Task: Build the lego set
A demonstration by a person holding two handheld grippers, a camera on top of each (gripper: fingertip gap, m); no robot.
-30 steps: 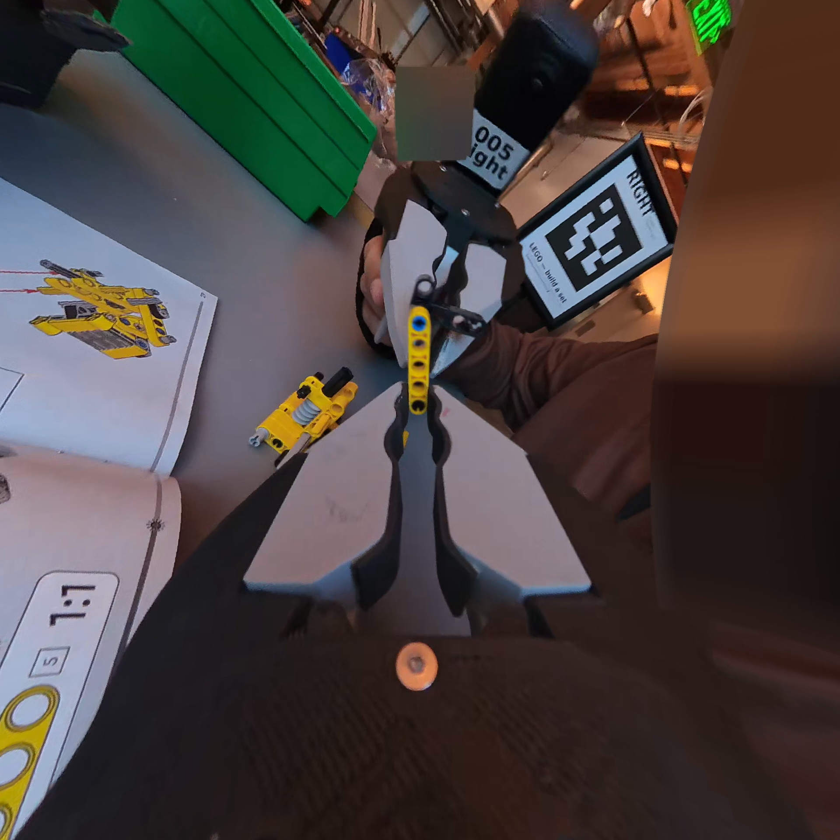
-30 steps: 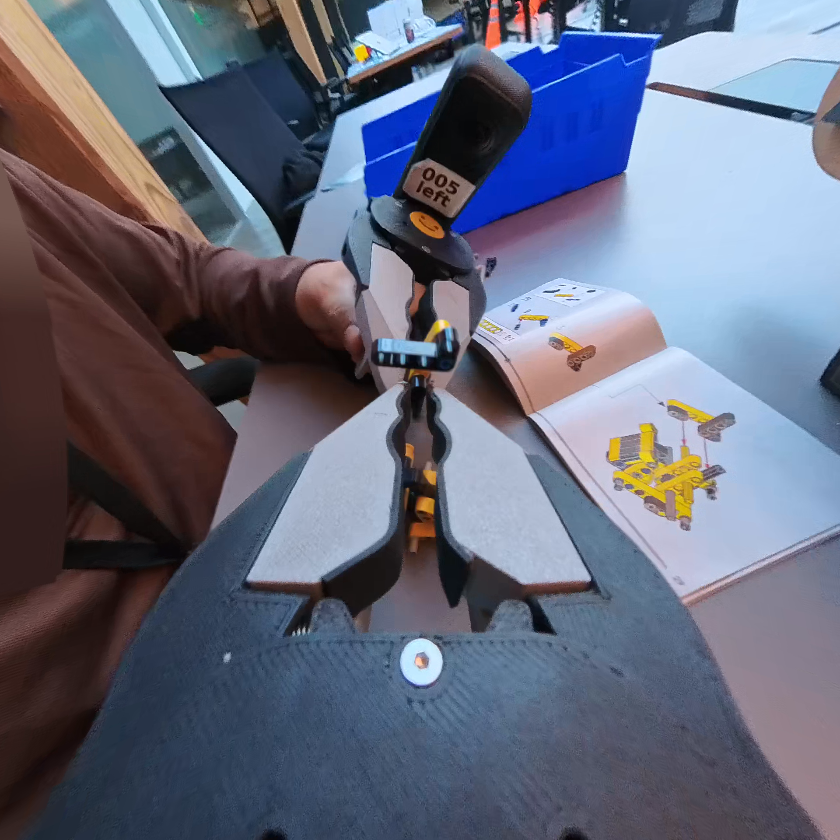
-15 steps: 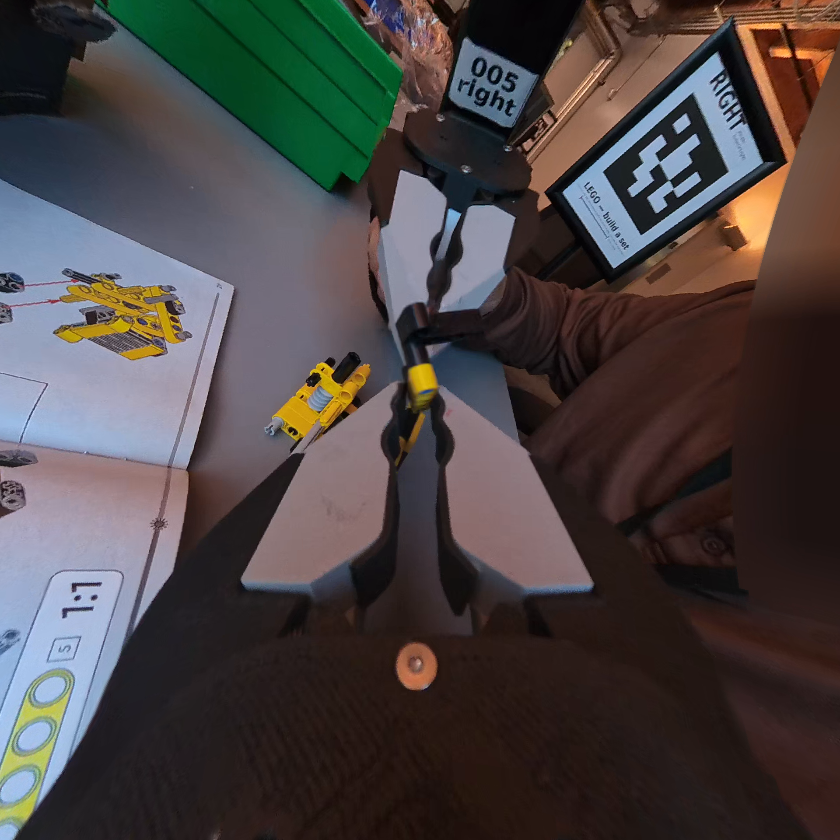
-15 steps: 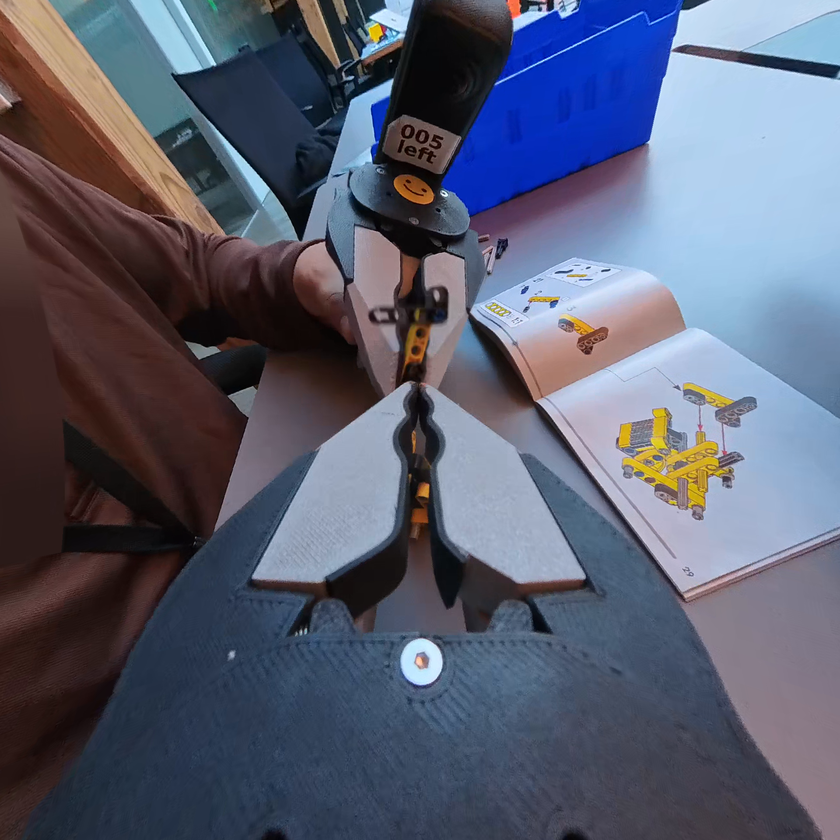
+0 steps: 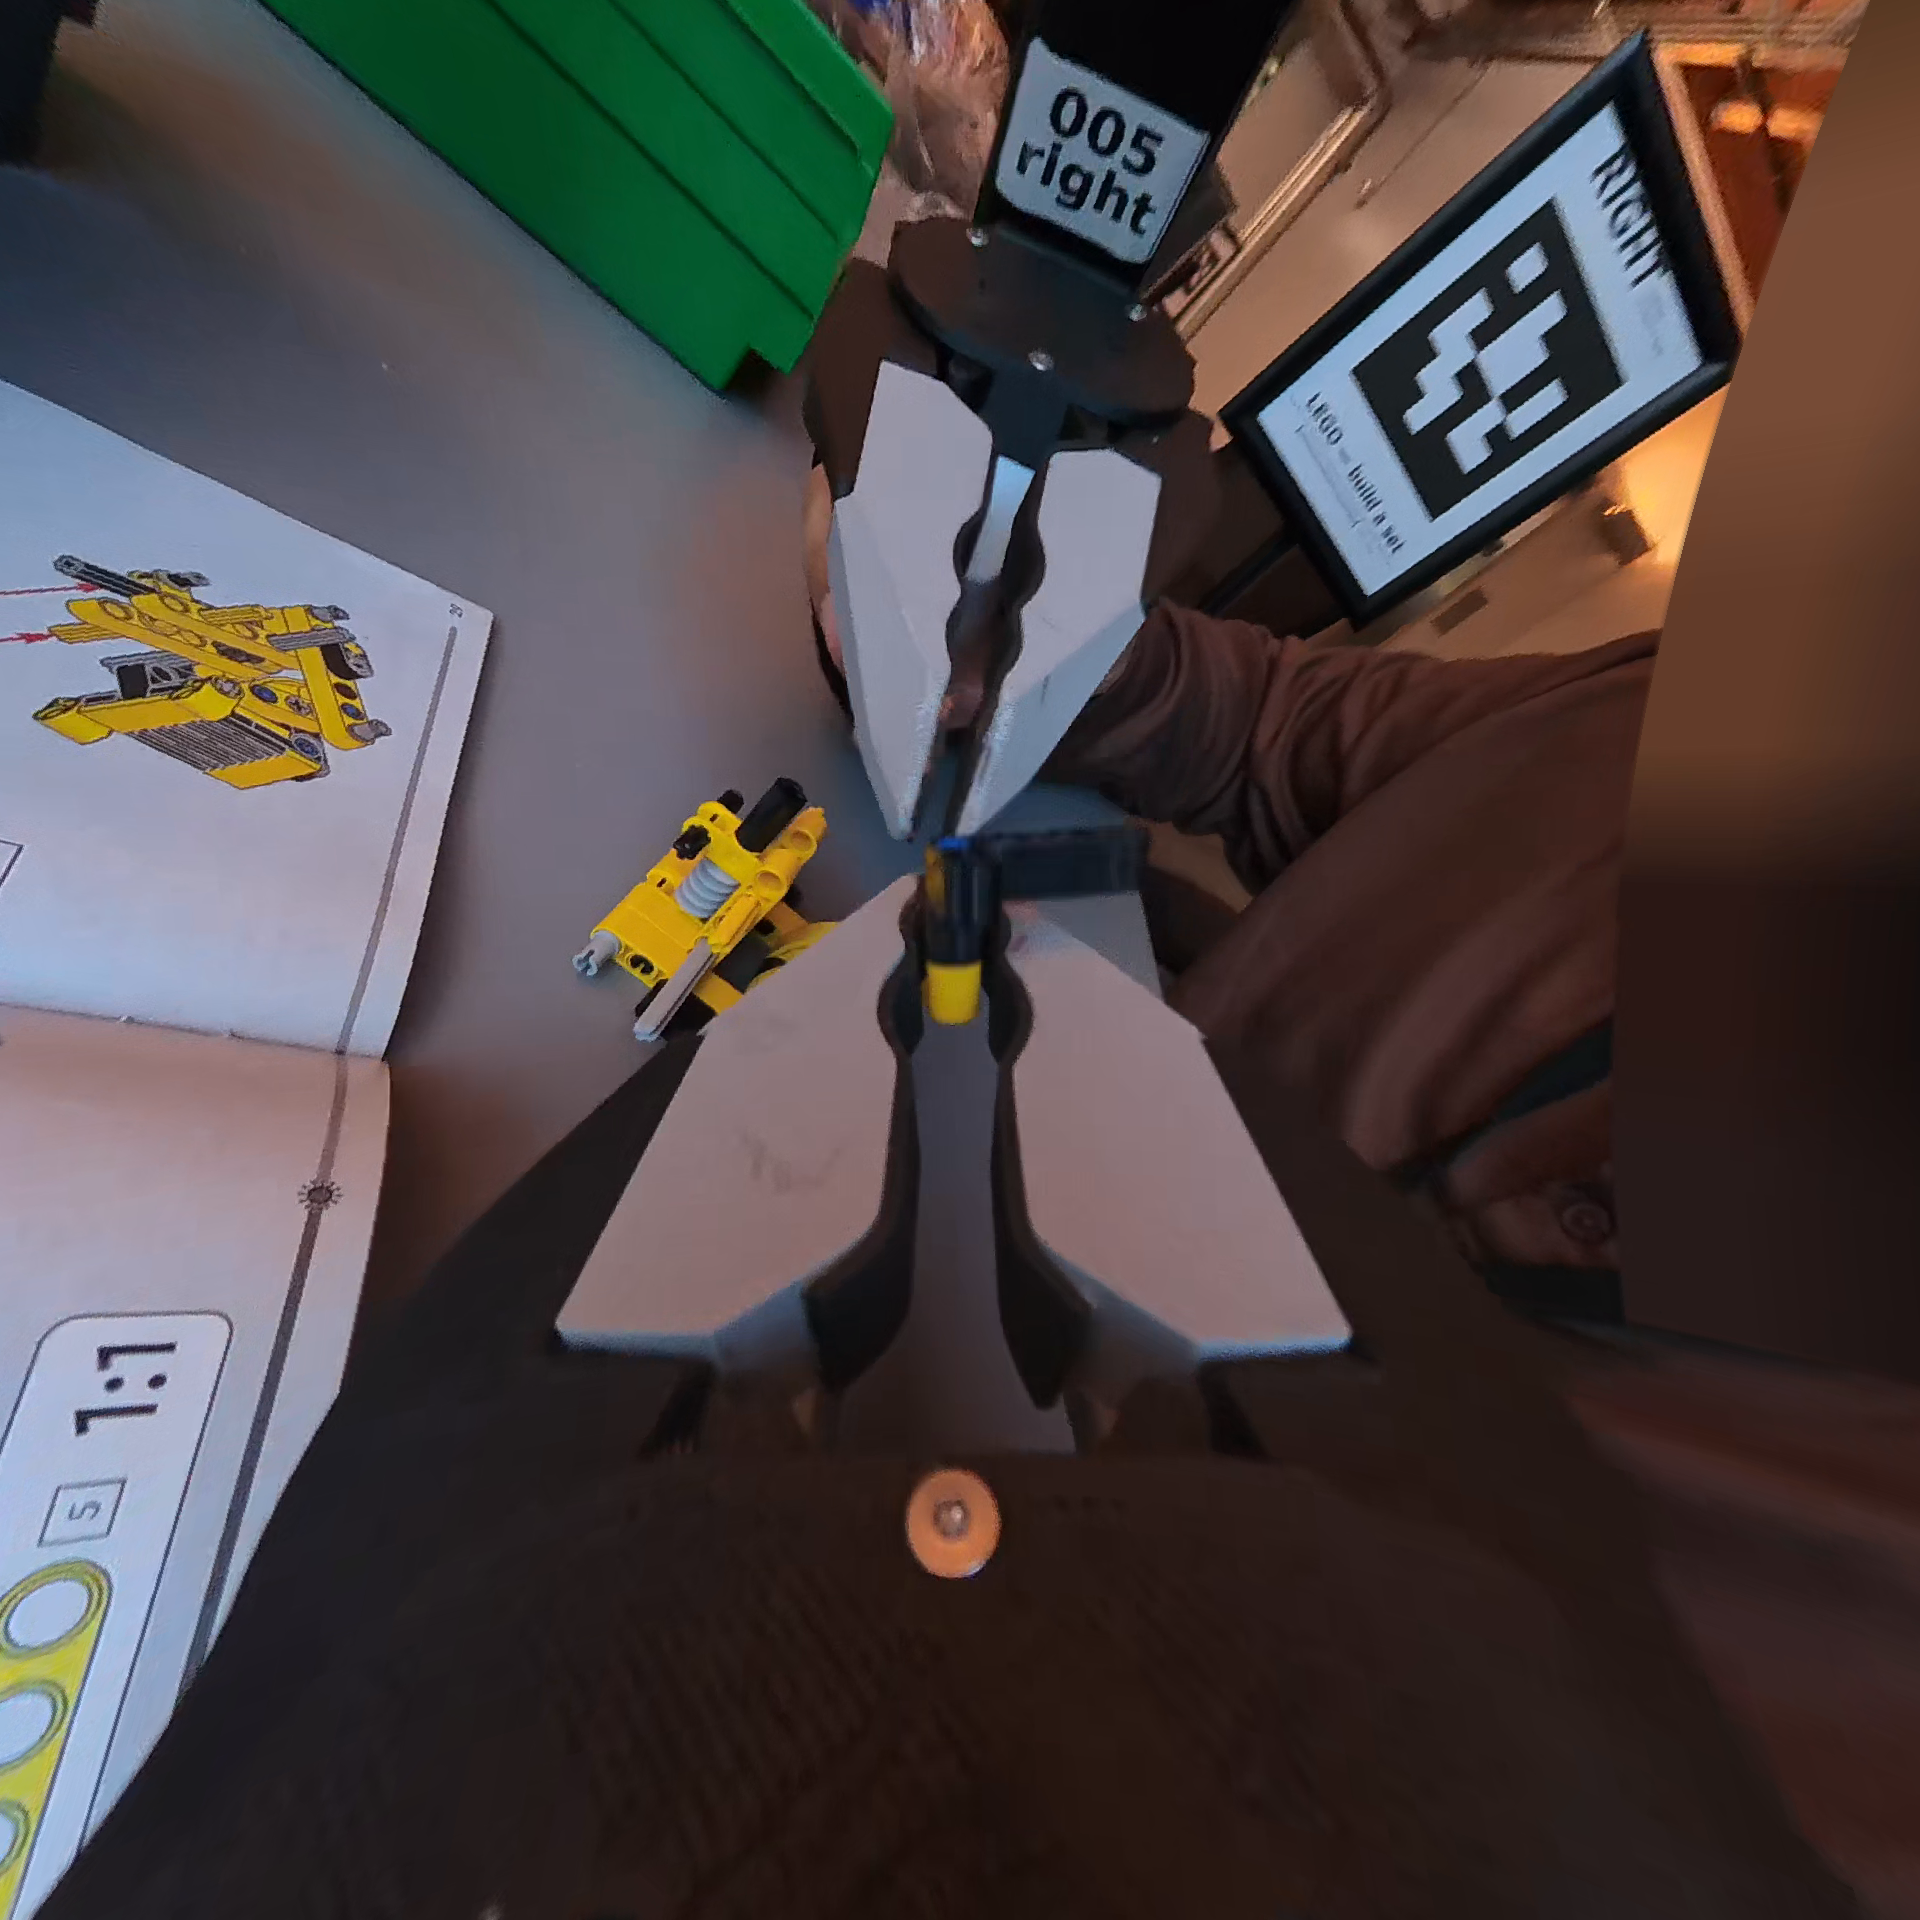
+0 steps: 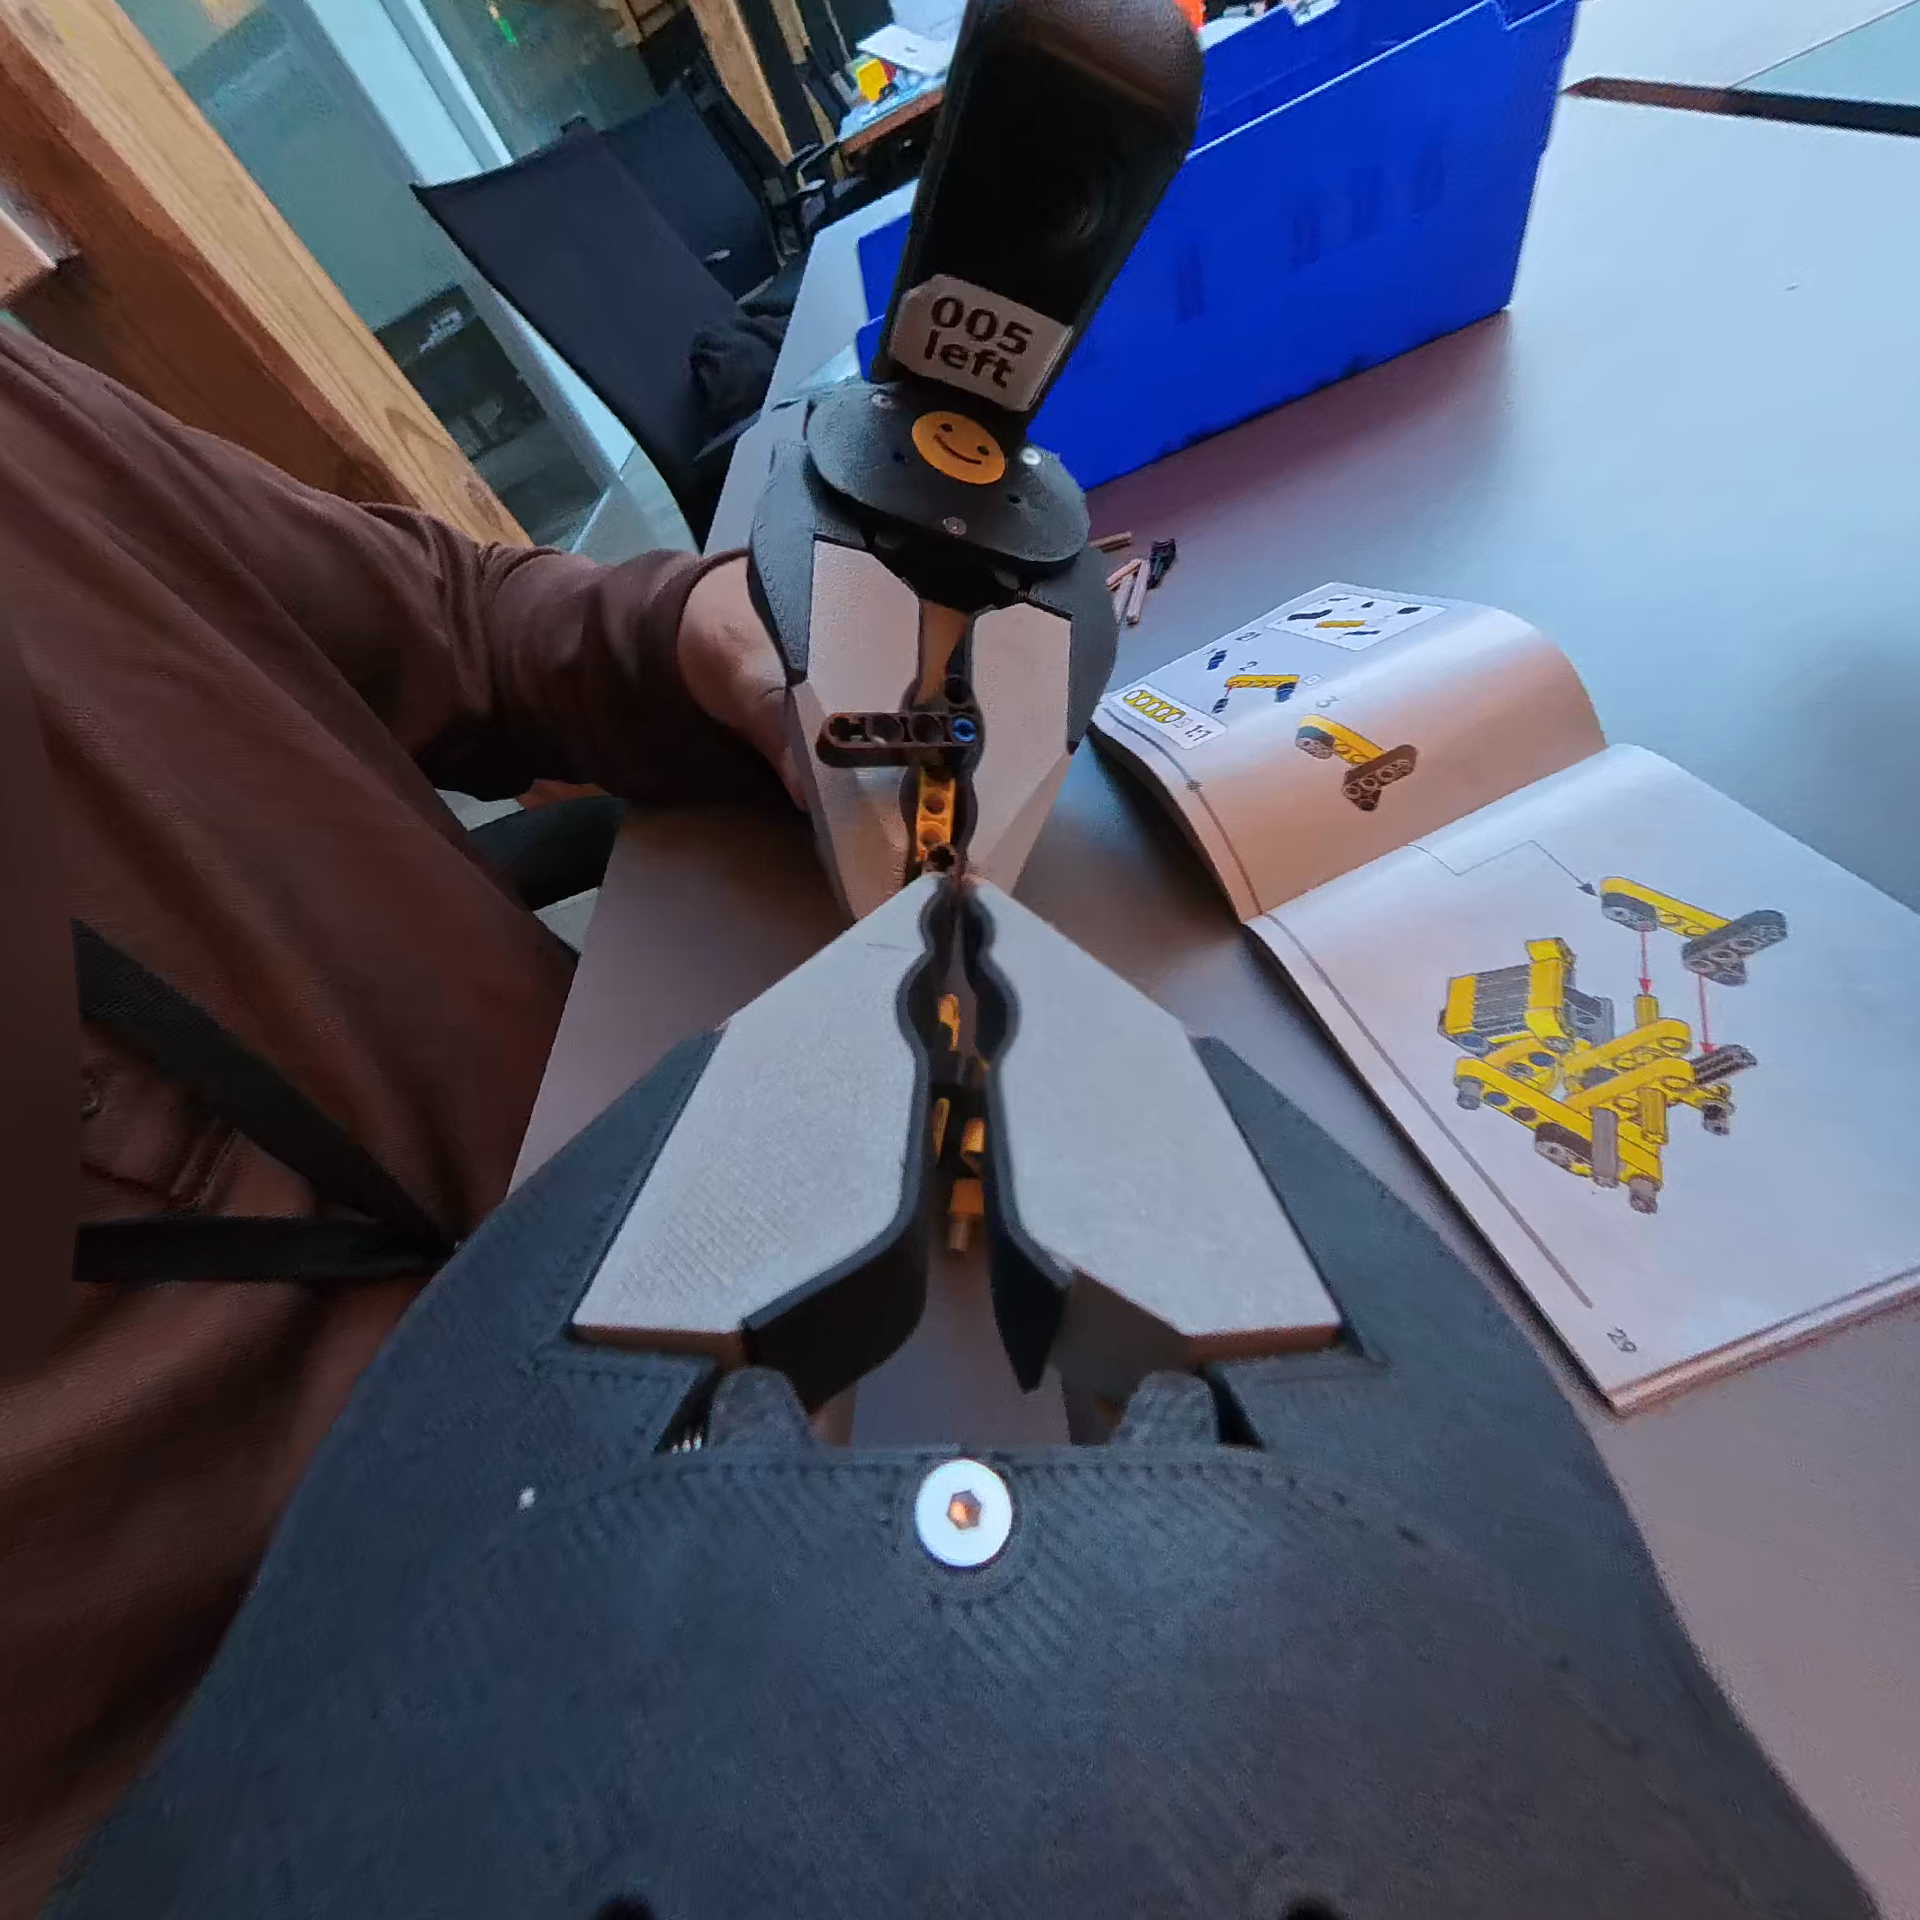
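My left gripper [image 5: 951,899] is shut on a short yellow beam [image 5: 951,982]. The beam stands upright with a black beam [image 5: 1060,862] joined across its top by a blue pin [image 6: 964,729]. It also shows in the right wrist view, yellow beam [image 6: 935,805] under black beam [image 6: 883,727], between the left gripper's fingers [image 6: 831,707]. My right gripper [image 6: 951,883] is shut, and its tips meet the yellow beam's lower end. I cannot tell if it pinches it. A small yellow assembly [image 5: 717,904] with a grey spring lies on the table [image 5: 582,540] below.
An open instruction booklet [image 6: 1558,987] lies on the table and also shows at the left of the left wrist view [image 5: 208,779]. A green bin [image 5: 623,156], a blue bin [image 6: 1299,239], a framed marker sign [image 5: 1475,343], loose small parts [image 6: 1138,582] and the person's brown sleeves [image 6: 312,644] surround the spot. My left and right fingertips are right by each other.
The right gripper let go of the black beam, which now stays joined to the yellow beam. The two grippers drew closer, tip to tip, and the beam turned upright.
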